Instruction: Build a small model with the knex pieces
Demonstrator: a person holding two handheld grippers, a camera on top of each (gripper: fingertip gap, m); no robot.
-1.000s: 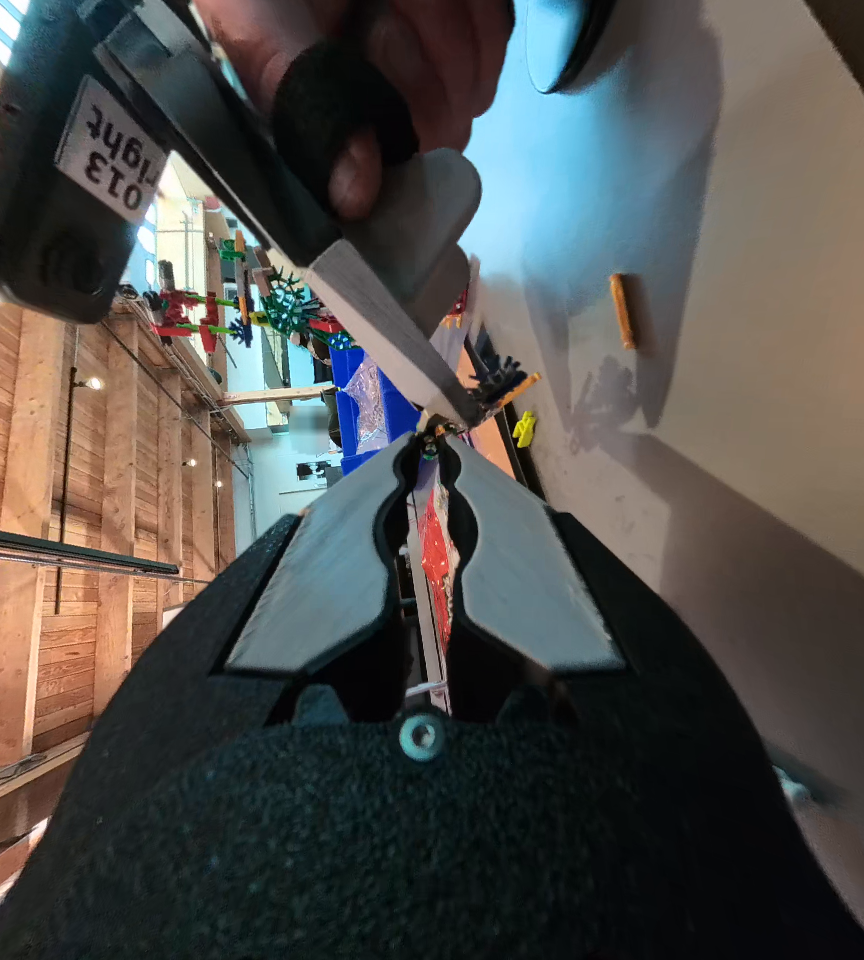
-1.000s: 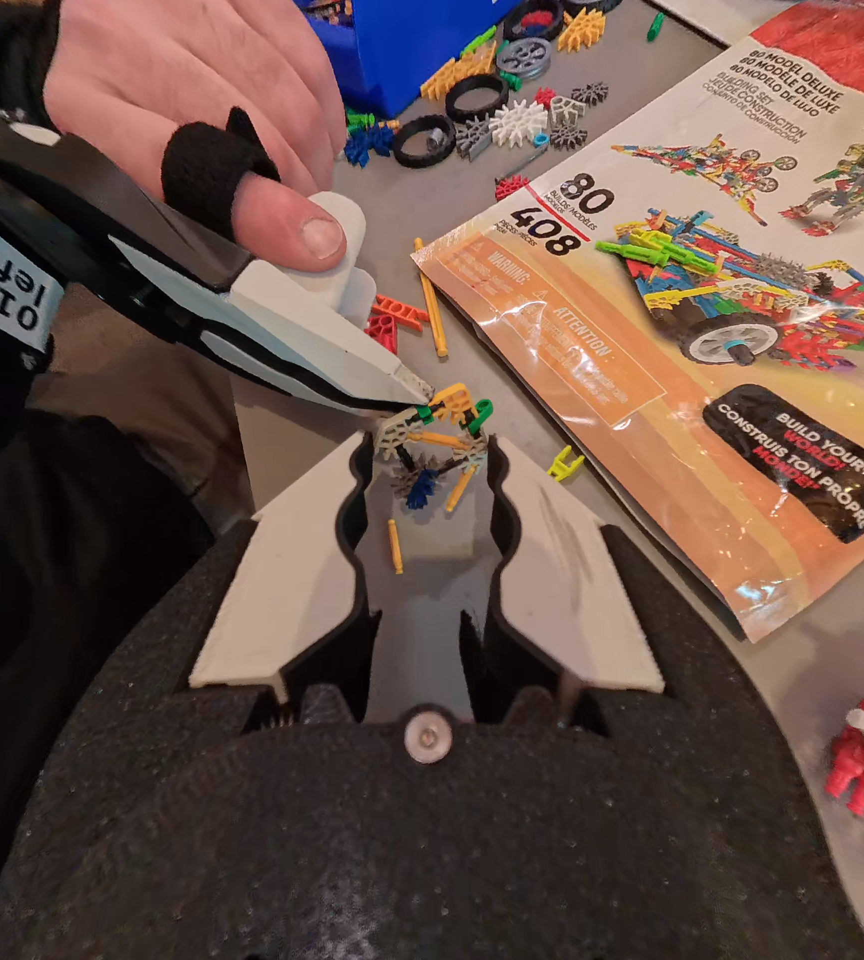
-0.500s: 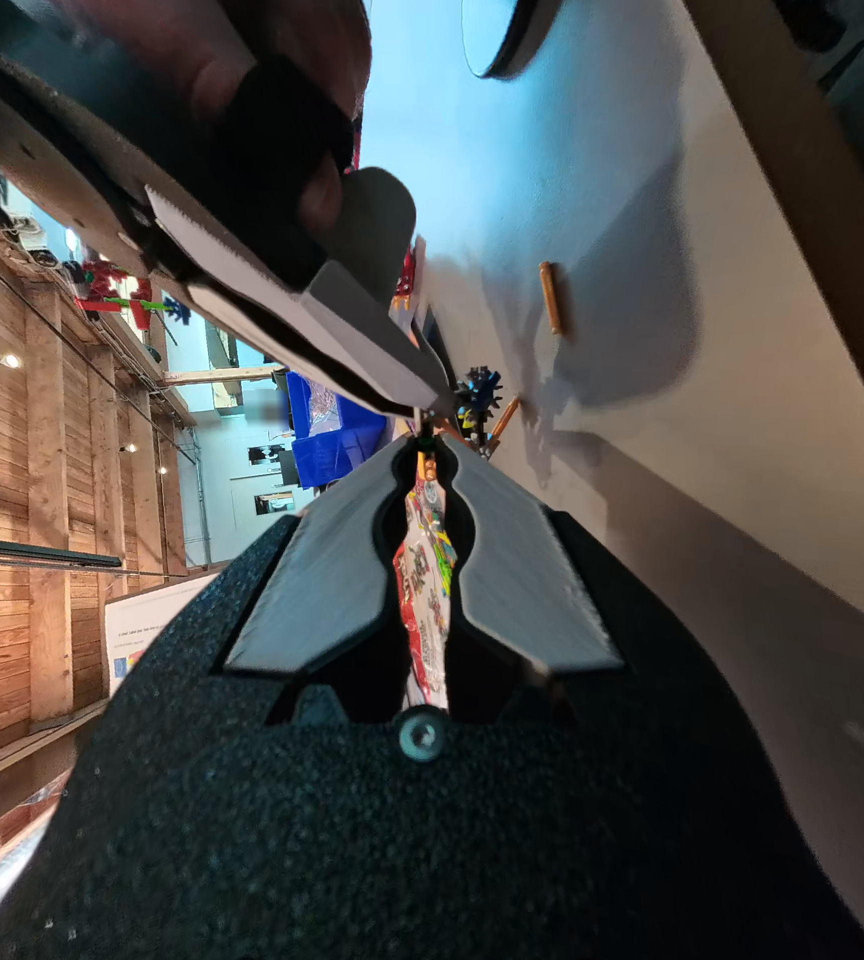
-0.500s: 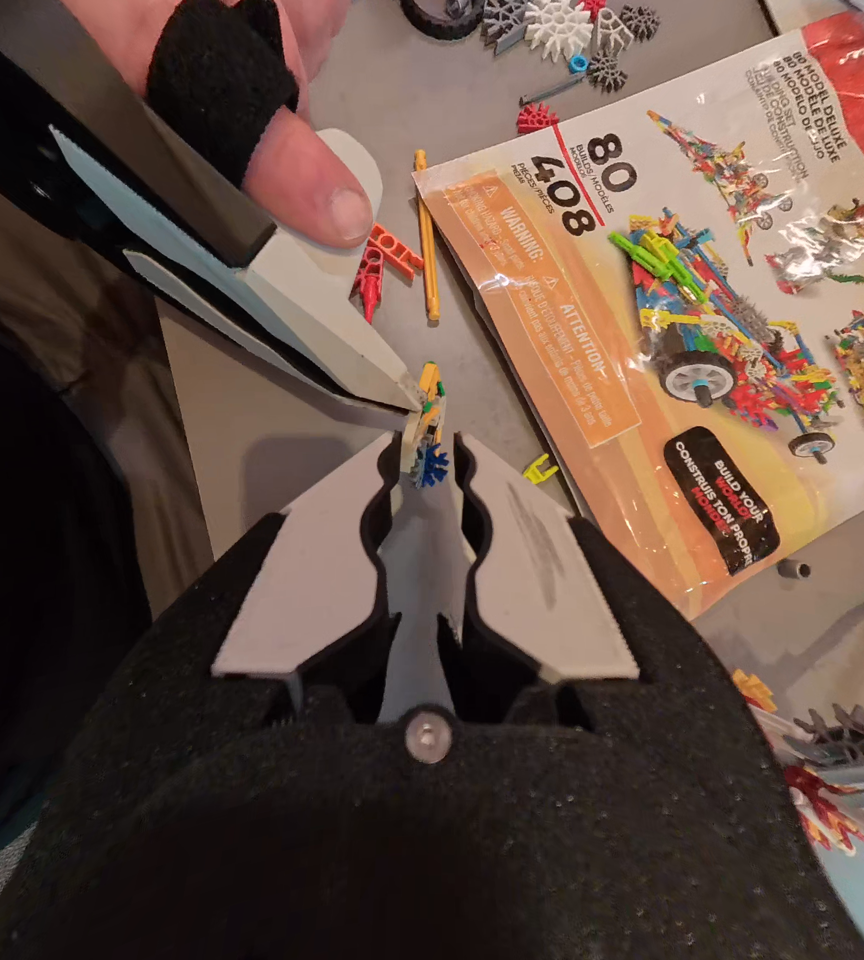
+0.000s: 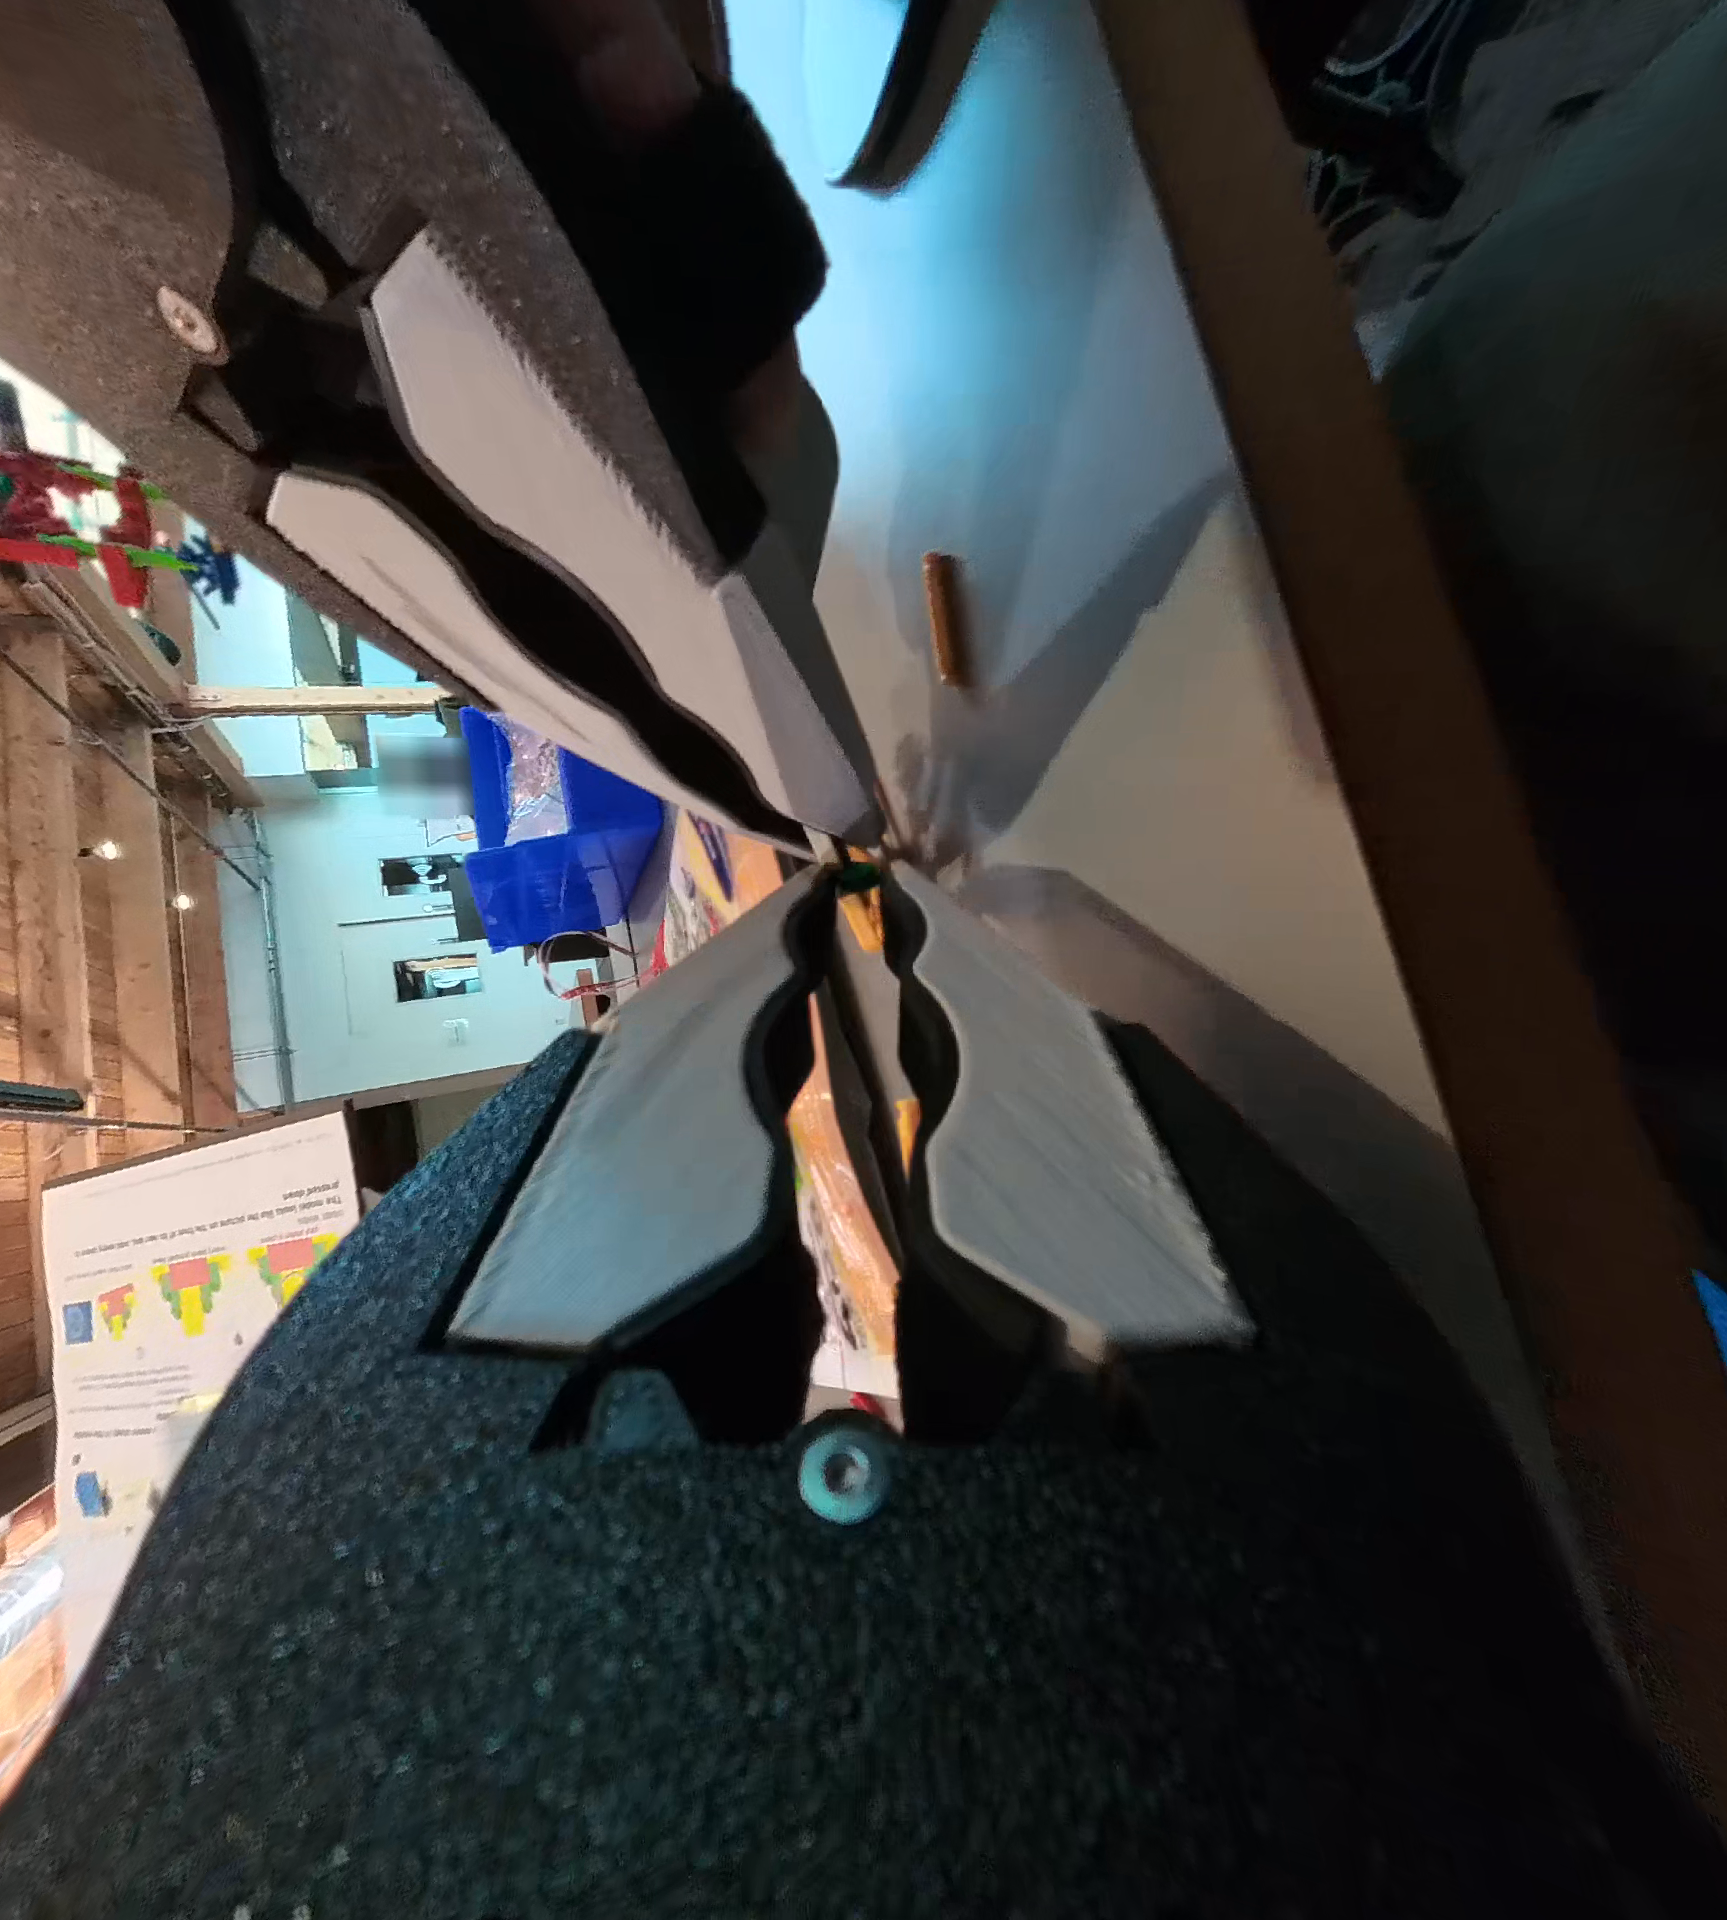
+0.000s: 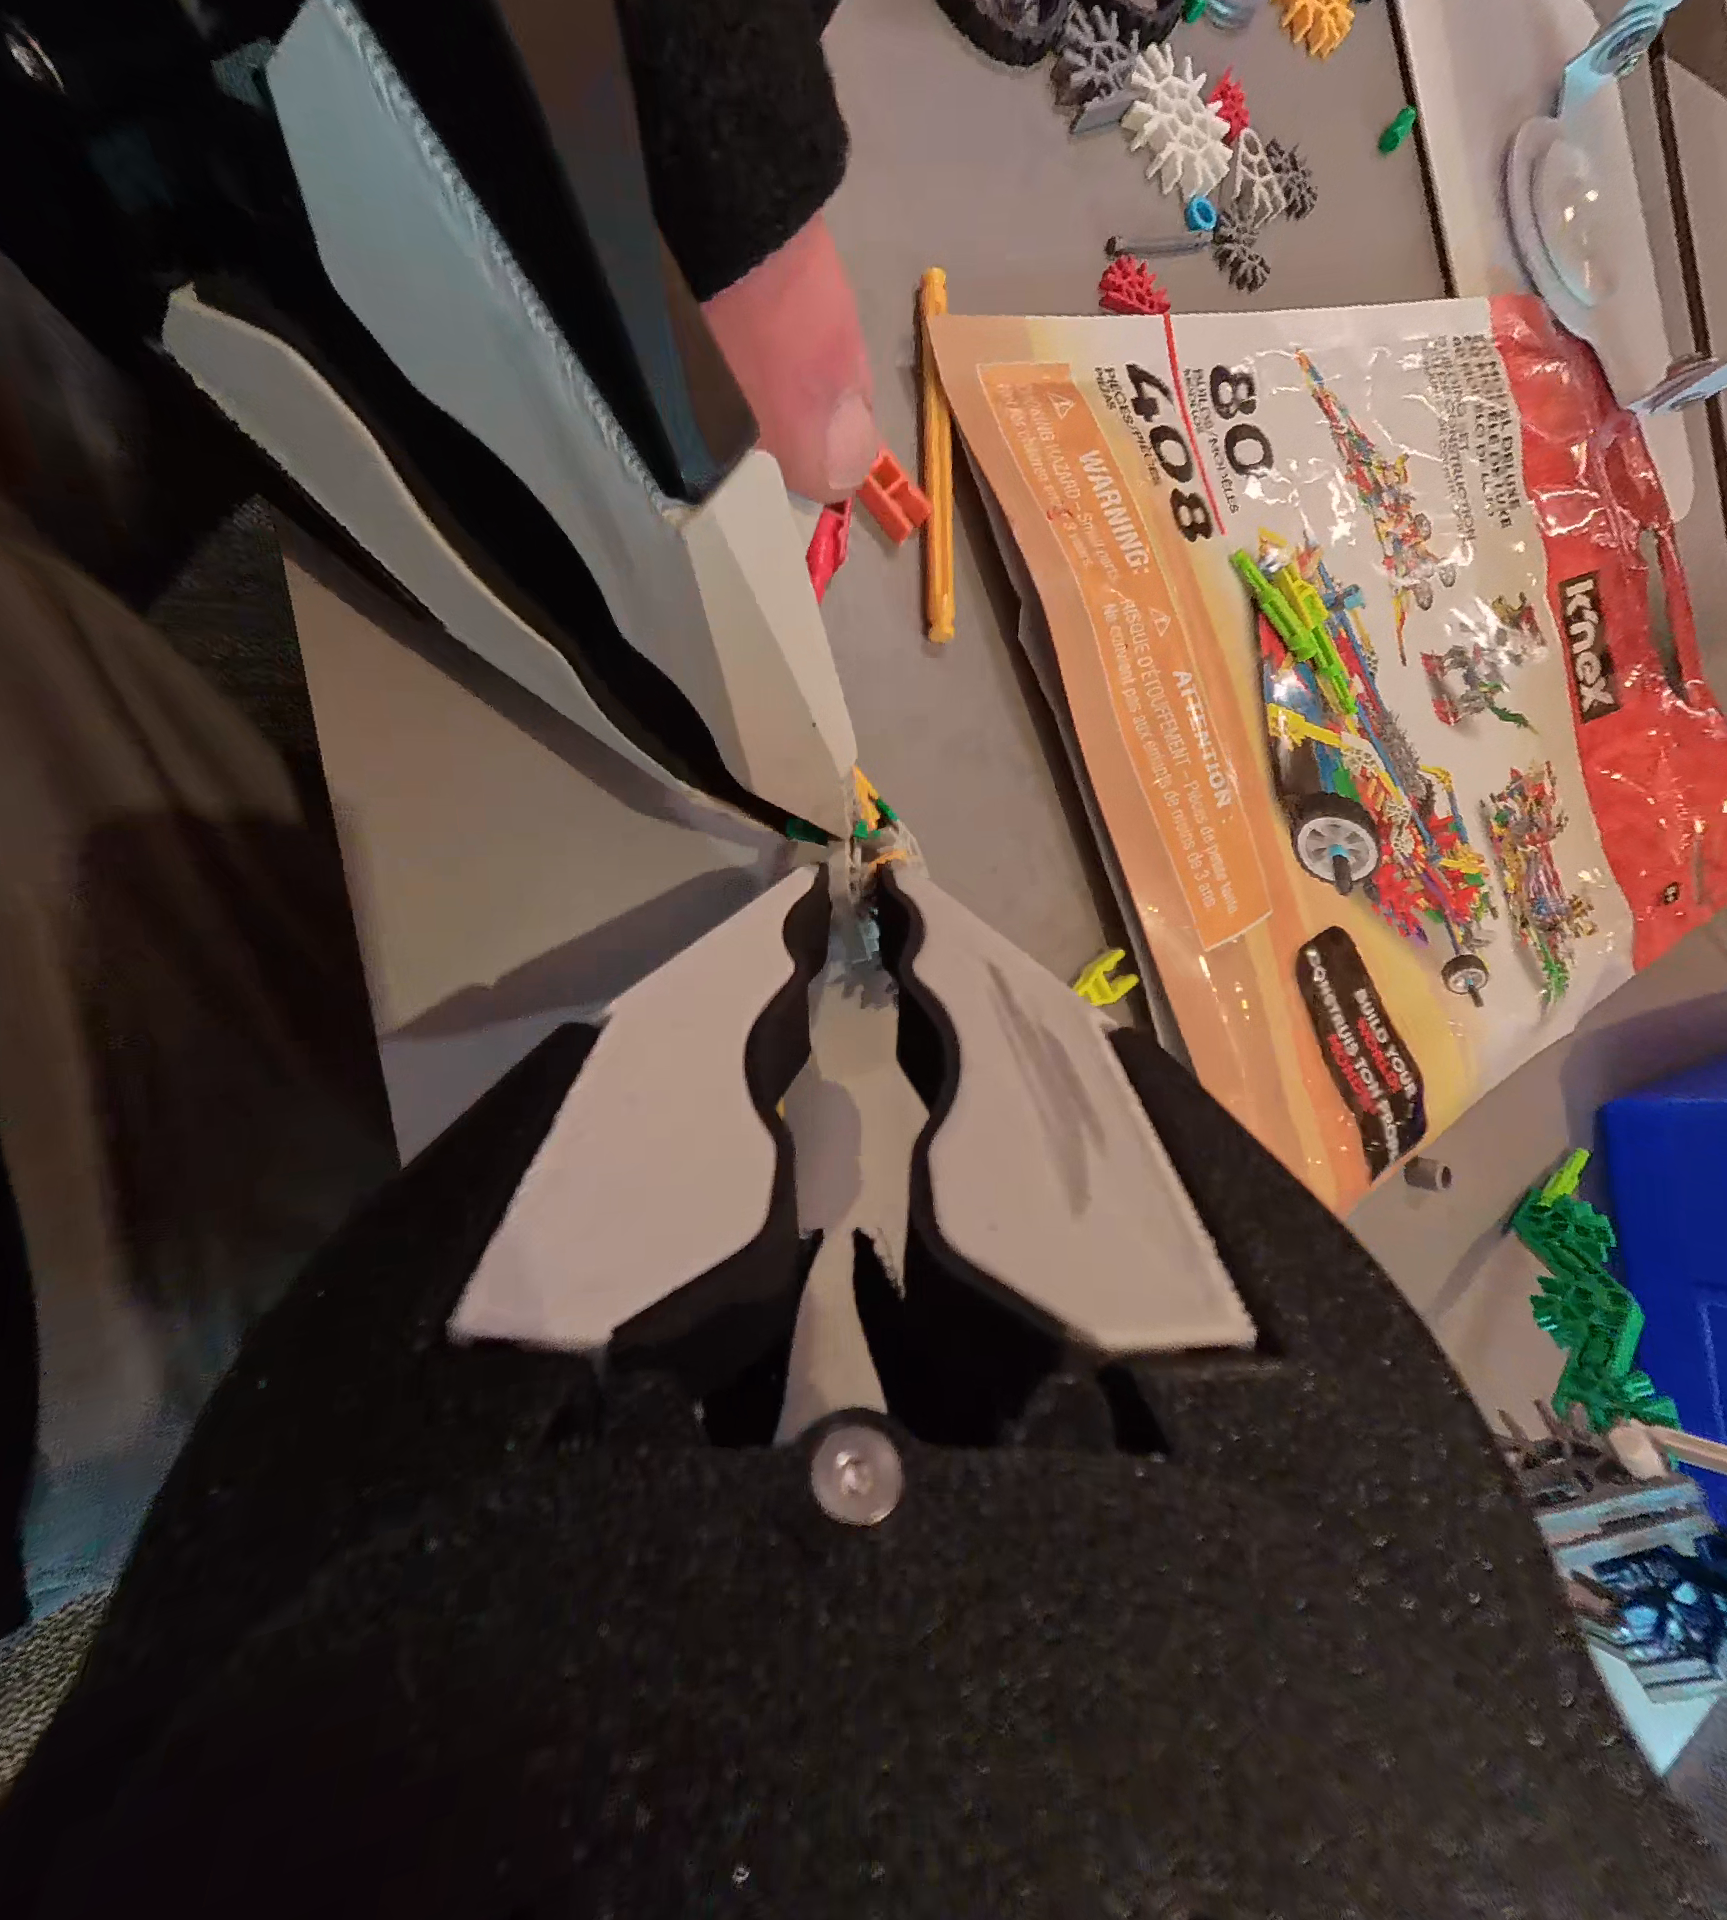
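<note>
Right gripper (image 6: 854,883) now narrowed onto small toy assembly (image 6: 864,847)

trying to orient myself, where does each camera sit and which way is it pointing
Left wrist view: sits on the left gripper, rolled sideways along the grey table; the right gripper enters from the upper left.
Right wrist view: sits on the right gripper, looking down at the table and printed bag; the left gripper and a hand show.
Shared: the small rod-and-connector assembly, both grippers shut on it.

small toy assembly (image 6: 864,878) | yellow, green, grey, blue parts | edge-on, above table, pinched between both grippers' fingertips
</note>
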